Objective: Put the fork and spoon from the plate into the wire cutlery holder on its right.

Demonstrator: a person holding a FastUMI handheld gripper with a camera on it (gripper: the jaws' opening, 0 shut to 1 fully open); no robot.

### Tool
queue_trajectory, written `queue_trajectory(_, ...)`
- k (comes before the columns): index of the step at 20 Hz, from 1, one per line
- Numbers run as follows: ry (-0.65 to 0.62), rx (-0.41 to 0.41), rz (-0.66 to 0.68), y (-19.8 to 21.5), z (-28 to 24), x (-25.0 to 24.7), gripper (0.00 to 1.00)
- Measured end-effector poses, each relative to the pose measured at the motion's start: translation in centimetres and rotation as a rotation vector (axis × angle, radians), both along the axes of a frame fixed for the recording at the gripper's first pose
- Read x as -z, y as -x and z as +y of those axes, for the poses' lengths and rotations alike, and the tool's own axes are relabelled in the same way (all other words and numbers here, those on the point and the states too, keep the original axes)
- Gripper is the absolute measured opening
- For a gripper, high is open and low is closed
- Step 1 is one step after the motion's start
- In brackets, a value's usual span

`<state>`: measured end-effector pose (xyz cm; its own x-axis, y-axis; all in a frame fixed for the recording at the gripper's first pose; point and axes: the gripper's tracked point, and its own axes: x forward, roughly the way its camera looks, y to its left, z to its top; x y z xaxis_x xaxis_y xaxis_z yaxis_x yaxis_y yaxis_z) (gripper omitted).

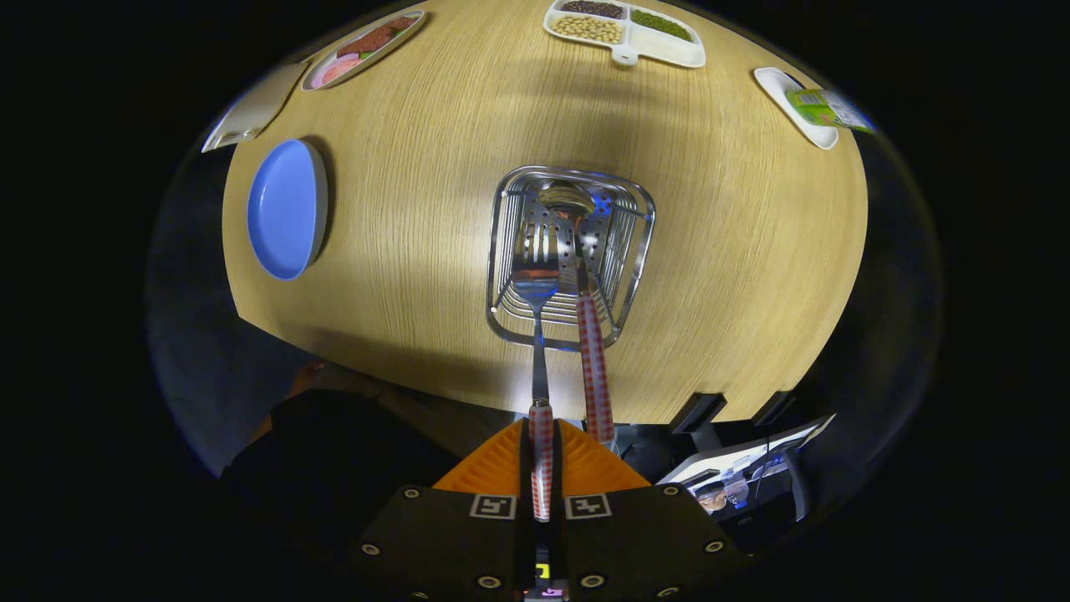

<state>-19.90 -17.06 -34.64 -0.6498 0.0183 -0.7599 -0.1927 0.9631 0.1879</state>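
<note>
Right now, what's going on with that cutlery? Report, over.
Gripper jaws shut on fork handle. Fork head over wire cutlery holder, spoon already standing inside it. Blue plate bare. Nothing blocking the drop.

The gripper (pixel 542 458) points steeply downward, its two fingers (pixel 501 464) pressed together on a handle (pixel 542 456) that runs straight out between them.
</note>
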Motion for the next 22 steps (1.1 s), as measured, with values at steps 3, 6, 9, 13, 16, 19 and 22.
queue_trajectory(3, -0.009, -0.018, 0.057, -0.5, 0.5, -0.4, 0.07)
queue_trajectory(6, 0.009, -0.026, 0.087, -1.5, 0.6, -0.1, 0.08)
queue_trajectory(9, 0.022, -0.024, 0.096, -2.1, 0.4, 0.4, 0.08)
queue_trajectory(13, 0.036, -0.035, 0.12, -1.6, -0.1, 0.6, 0.11)
queue_trajectory(16, 0.034, -0.019, 0.118, -1.8, 0.0, 0.6, 0.12)
queue_trajectory(19, 0.024, -0.001, 0.1, -2.3, 0.6, 0.4, 0.16)
queue_trajectory(22, 0.002, 0.027, 0.055, -3.1, 1.2, -0.1, 0.16)
